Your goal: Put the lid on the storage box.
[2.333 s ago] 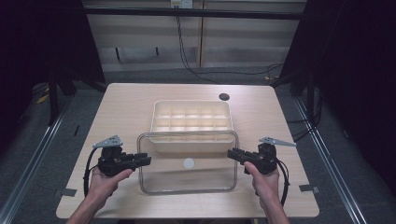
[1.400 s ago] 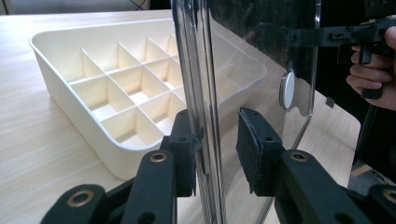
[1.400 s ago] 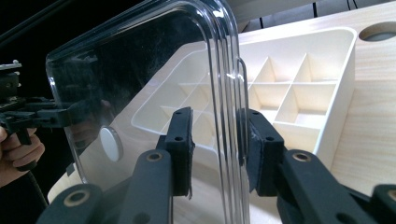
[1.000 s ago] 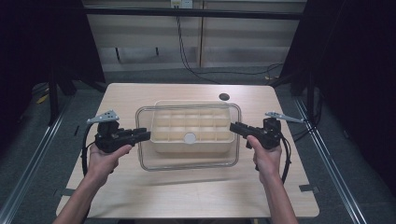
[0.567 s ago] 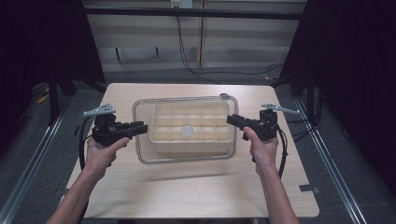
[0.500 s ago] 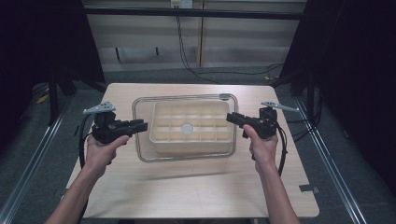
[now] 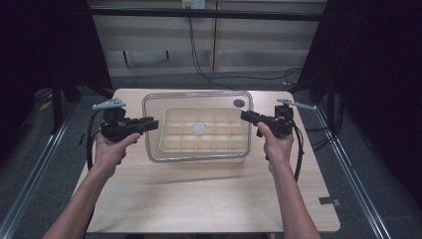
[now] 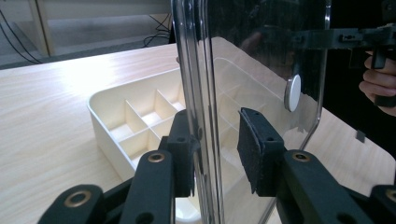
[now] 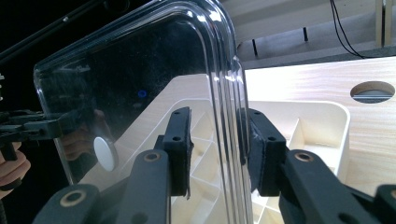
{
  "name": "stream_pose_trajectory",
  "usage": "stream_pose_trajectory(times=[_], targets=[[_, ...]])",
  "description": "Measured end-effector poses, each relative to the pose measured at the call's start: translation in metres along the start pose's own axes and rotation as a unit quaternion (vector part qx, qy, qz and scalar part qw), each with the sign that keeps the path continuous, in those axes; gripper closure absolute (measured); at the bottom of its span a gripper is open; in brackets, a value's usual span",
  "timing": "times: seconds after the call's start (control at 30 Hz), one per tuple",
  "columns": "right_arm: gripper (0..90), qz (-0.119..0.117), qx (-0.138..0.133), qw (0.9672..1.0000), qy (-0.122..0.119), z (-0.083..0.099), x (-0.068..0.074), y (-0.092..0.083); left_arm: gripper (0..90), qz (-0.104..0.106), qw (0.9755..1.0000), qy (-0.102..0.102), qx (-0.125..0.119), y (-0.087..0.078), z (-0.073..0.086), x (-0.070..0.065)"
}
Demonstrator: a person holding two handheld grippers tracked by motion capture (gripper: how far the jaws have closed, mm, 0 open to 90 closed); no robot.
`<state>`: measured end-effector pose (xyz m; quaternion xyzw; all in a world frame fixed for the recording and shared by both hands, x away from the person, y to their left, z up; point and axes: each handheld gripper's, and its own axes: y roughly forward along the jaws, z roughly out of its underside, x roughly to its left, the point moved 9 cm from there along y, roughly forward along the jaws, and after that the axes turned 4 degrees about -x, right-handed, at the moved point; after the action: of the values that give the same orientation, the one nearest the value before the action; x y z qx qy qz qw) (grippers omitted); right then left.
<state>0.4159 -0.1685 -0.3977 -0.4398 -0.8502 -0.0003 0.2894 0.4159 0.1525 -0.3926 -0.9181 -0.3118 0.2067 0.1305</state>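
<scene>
Now the clear lid (image 7: 197, 97), carried forward from the table's near side, hangs over the tray (image 7: 204, 144); left tongs (image 7: 149, 123) and right tongs (image 7: 246, 116) clamp its side edges, ready for lowering

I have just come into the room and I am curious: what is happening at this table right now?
A person is holding a clear plastic lid by its two short edges, one gripper in each hand. The left gripper clamps the left edge and the right gripper clamps the right edge. The lid is held level above a cream compartment tray that sits on the wooden table. The tray's compartments look empty, and the lid is not yet seated on it.
</scene>
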Motion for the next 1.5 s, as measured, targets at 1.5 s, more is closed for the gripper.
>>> stream_pose_trajectory(times=[1.5], targets=[[66.2,0.04,0.022,0.9983,0.035,-0.003,-0.043,0.026,61.4,-0.022,0.9988,-0.038,0.02,0.054,-0.003,0.035]])
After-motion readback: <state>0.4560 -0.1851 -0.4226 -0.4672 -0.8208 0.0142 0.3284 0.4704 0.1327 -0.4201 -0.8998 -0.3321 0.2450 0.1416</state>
